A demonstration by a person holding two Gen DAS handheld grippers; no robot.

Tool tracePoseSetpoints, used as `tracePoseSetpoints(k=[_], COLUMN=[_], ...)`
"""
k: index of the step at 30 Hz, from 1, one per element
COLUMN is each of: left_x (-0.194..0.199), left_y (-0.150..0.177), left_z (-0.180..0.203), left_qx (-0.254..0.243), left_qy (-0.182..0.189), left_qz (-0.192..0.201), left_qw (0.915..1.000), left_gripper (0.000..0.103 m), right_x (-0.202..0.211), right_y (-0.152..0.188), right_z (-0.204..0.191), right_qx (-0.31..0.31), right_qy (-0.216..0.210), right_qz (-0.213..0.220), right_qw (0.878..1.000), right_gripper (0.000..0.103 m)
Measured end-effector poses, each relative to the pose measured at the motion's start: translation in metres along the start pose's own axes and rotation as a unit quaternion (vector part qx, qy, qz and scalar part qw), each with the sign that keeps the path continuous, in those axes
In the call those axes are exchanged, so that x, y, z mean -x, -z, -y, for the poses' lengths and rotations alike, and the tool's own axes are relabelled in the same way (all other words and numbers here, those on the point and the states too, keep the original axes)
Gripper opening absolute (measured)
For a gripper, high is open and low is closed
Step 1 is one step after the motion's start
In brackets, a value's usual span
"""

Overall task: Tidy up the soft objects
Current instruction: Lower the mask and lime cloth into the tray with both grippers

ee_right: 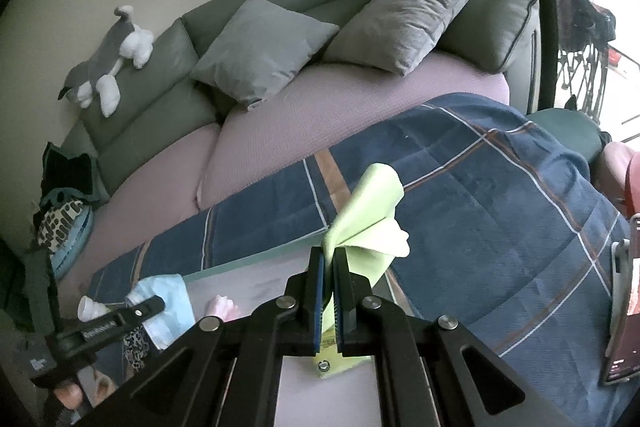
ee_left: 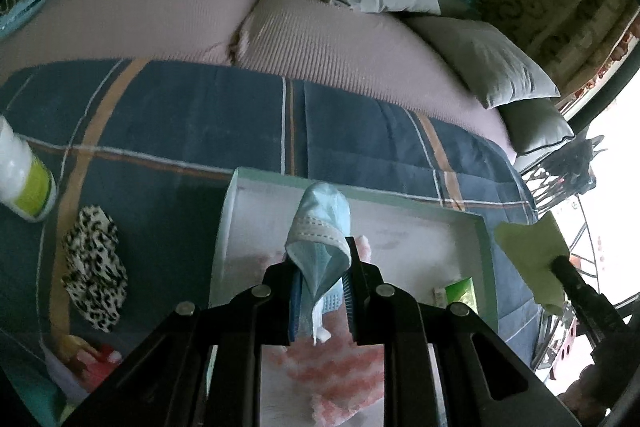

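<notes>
My left gripper point(ee_left: 321, 291) is shut on a light blue face mask point(ee_left: 320, 227) and holds it above a white tray with a green rim point(ee_left: 486, 247). A pink and white fluffy cloth point(ee_left: 340, 367) lies in the tray under the gripper. My right gripper point(ee_right: 330, 291) is shut on a lime green cloth point(ee_right: 368, 219) and holds it over the tray's far right edge point(ee_right: 256, 259). The green cloth also shows at the right of the left wrist view point(ee_left: 532, 251). The mask and left gripper show at the lower left of the right wrist view point(ee_right: 164, 303).
The tray sits on a navy plaid blanket point(ee_left: 160, 123) over a lilac sofa seat point(ee_right: 280, 131). A leopard-print cloth point(ee_left: 94, 267) and a white bottle with a green label point(ee_left: 24, 179) lie left of the tray. Grey cushions point(ee_right: 404, 23) and a plush dog point(ee_right: 108, 55) are behind.
</notes>
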State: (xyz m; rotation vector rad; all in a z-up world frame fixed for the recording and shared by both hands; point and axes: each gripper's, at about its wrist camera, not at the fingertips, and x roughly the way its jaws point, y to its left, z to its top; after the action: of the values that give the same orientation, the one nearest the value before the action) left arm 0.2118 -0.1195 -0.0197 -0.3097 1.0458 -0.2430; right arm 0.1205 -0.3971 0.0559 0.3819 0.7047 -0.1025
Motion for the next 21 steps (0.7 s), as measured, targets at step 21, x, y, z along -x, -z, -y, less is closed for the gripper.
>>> tracePoseSetpoints(k=[21], left_x=[-0.034], left_y=[0.015], left_z=[-0.011], left_qx=[0.012], left_qy=[0.009], left_qz=[-0.038], left_qw=[0.9992], left_gripper=[0.019], right_x=[-0.04], right_y=[0.021], right_z=[-0.053], right_qx=[0.067], right_qy=[-0.034], right_qz=[-0.053], right_qw=[0.996], right_gripper=[0.004])
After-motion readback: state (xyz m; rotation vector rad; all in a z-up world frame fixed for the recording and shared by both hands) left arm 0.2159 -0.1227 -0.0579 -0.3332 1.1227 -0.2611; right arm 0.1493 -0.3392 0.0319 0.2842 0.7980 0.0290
